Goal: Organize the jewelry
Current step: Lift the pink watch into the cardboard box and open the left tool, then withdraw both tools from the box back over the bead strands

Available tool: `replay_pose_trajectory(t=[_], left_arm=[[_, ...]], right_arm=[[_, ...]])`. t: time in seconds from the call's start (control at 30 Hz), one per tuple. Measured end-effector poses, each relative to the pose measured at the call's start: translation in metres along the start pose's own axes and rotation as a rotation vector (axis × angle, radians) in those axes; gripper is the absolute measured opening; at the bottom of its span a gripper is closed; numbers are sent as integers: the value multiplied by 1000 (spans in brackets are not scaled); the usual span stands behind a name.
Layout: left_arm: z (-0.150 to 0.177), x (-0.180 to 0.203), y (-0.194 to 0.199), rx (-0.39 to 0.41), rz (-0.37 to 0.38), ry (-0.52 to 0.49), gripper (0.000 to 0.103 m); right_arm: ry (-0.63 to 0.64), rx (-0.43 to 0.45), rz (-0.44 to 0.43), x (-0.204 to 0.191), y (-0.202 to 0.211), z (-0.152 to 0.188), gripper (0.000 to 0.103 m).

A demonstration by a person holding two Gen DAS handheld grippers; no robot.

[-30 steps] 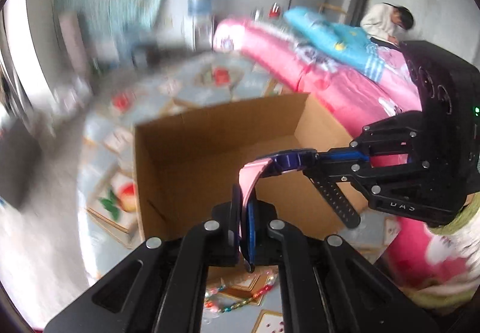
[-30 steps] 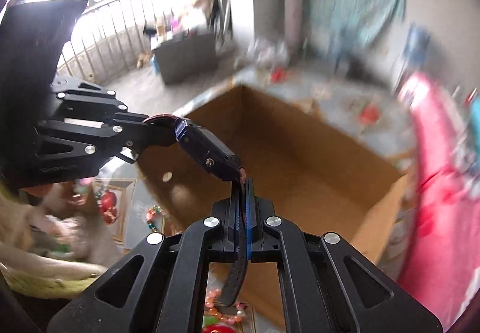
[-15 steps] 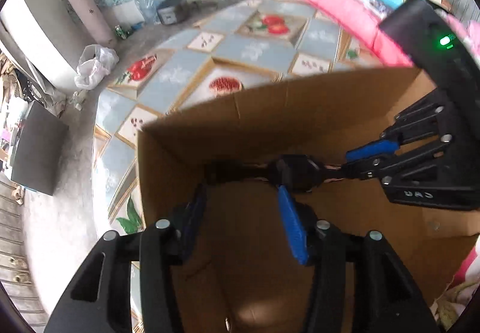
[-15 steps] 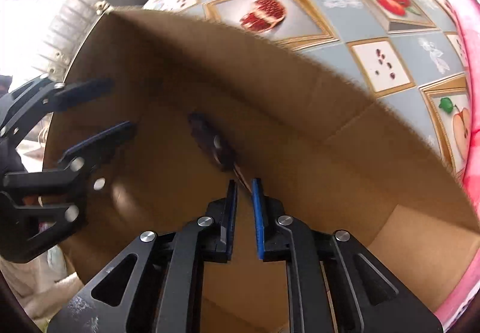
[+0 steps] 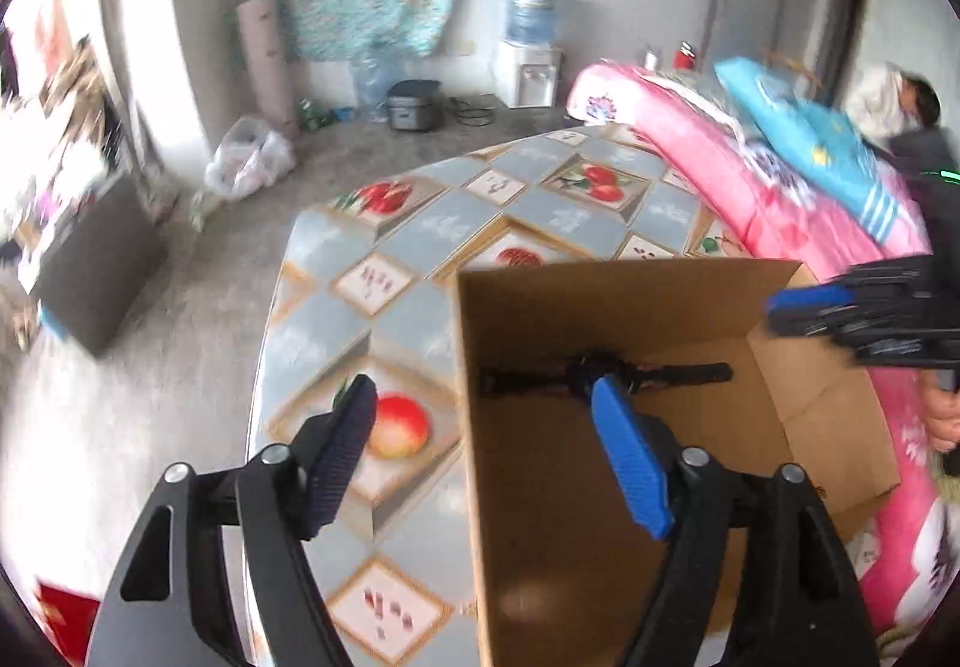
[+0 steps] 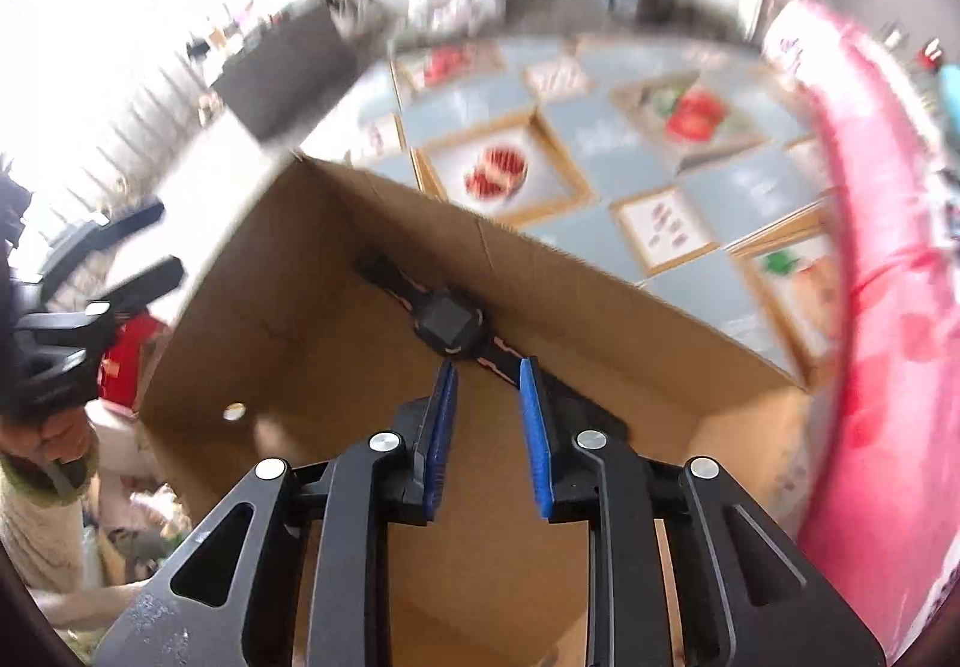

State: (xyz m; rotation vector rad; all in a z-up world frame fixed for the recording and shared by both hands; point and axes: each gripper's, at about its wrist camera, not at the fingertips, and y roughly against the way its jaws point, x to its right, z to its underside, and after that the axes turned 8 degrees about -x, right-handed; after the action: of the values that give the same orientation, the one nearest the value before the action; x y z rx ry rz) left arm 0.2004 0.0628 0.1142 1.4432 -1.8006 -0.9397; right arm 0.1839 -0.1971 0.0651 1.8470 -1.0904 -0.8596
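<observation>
A black wristwatch (image 5: pixel 606 371) with a pink-lined strap lies stretched out inside an open cardboard box (image 5: pixel 630 307), against its far wall; the right wrist view shows the watch (image 6: pixel 447 322) in the box (image 6: pixel 600 319) too. My left gripper (image 5: pixel 486 397) hangs over the box's left wall, its jaws opening wide, with nothing between them. My right gripper (image 6: pixel 485 376) hovers just short of the watch, jaws opening, and the strap runs past its tips without the pads touching it. The other gripper appears at the edge of each view.
The box stands on a table covered with a fruit-patterned cloth (image 5: pixel 384 271). A pink quilt (image 5: pixel 780 199) lies along the right side. A person (image 5: pixel 894 96) sits at the far right. A water dispenser (image 5: pixel 528 66) and bags stand on the floor behind.
Both grippers held the watch by its strap above the box a second ago. They lowered it inside, let it go and drew back, and the watch now rests in the box.
</observation>
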Motion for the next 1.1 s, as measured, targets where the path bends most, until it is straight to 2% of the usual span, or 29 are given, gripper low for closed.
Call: replay_pose_trajectory(t=[0.03, 0.1, 0.2, 0.3, 0.4, 0.57, 0.67, 0.73, 0.87, 0.93, 1.1], left_arm=[[10, -7, 2, -9, 29, 37, 76], [28, -16, 2, -30, 82, 91, 78], [52, -22, -9, -79, 129, 159, 78], [73, -25, -13, -89, 168, 223, 78], [98, -28, 4, -7, 187, 266, 78], [141, -28, 31, 76, 135, 263, 82], [167, -19, 36, 61, 91, 236, 85], [182, -9, 32, 24, 71, 210, 86], [208, 27, 11, -79, 72, 132, 86], [217, 44, 3, -117, 69, 92, 86], [224, 83, -8, -128, 41, -10, 86]], right_arm=[[-23, 54, -2, 0, 19, 16, 45], [-75, 129, 13, 4, 44, 48, 57], [-201, 195, 76, 16, 66, 94, 63], [-339, 225, 31, 29, 66, 136, 63], [-386, 274, -15, 32, 76, 171, 63], [-327, 270, -2, 14, 83, 209, 63], [-284, 226, 39, 9, 65, 218, 63], [-277, 172, 32, 6, 44, 224, 63], [-240, 111, -5, -6, 17, 235, 57], [-185, 79, -5, -19, 4, 240, 49], [-57, 48, 48, -40, -18, 244, 31]])
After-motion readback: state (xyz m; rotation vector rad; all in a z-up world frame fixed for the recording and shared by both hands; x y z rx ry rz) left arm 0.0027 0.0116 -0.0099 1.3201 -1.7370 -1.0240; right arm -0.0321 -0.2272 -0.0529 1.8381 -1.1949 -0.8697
